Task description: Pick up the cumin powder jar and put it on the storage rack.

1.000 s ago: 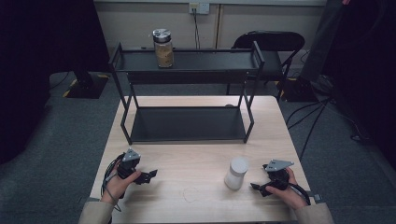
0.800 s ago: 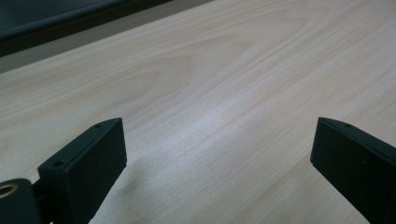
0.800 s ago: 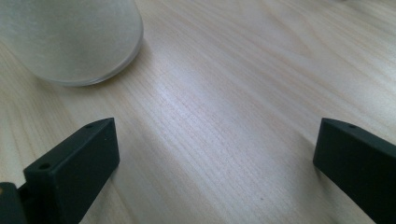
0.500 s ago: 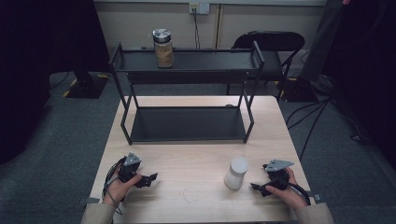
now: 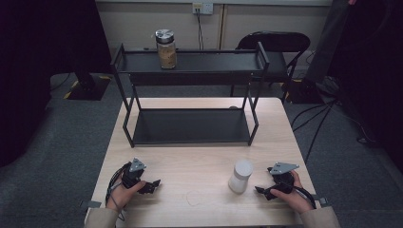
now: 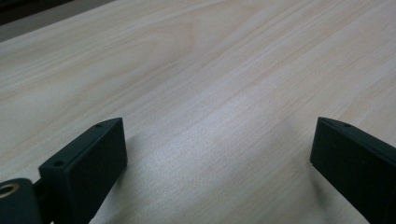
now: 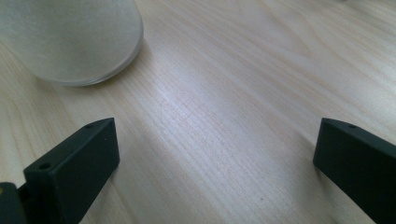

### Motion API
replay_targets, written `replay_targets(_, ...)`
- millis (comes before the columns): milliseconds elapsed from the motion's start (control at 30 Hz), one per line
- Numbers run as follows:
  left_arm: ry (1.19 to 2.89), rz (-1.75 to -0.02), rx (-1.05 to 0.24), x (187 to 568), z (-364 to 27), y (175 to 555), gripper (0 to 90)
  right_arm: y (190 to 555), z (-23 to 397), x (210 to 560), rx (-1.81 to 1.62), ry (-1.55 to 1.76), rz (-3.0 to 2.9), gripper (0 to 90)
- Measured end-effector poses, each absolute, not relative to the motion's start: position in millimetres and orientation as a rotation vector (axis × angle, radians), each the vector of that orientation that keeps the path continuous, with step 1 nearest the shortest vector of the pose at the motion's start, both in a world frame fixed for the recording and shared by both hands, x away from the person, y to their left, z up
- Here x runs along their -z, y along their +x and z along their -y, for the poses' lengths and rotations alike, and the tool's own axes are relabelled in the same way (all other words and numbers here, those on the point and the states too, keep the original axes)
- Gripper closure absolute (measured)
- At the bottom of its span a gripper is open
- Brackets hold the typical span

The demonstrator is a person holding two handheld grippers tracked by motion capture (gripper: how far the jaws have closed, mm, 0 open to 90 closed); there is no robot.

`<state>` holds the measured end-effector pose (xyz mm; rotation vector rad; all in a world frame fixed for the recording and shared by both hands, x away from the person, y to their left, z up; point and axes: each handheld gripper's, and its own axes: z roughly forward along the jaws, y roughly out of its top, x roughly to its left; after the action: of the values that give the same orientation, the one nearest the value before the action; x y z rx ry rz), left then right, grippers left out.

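Both hand-held grippers spread wide, grasping nothing; frosted white jar (image 5: 240,176) upright at lower right of frame, just beside right hand-held gripper (image 5: 264,191).
Risk: jar sits off-centre of the jaws; closing in skewed could tip it on the counter (image 5: 199,156). Left hand-held gripper (image 5: 153,183) idle.

Left tongs (image 5: 153,184) low near the person, jaws wide apart, right tongs (image 5: 261,191) likewise — seemingly resting

left gripper (image 5: 153,184) nearer the person (slightly)
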<state>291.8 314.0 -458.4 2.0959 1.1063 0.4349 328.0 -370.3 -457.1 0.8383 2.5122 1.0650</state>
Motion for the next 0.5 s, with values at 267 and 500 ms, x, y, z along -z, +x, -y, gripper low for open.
replay_targets(267, 2.128, -1.066, -0.476, 460.9, -309.7, 288.6, 0.8, 328.0, 370.3, 457.0, -1.065, 0.838, -2.512, 0.0)
replay_targets(500, 2.114, -1.06, -0.485, 464.2, -310.7, 286.0, 0.0, 328.0, 370.3, 457.0, -1.065, 0.839, -2.512, 0.0)
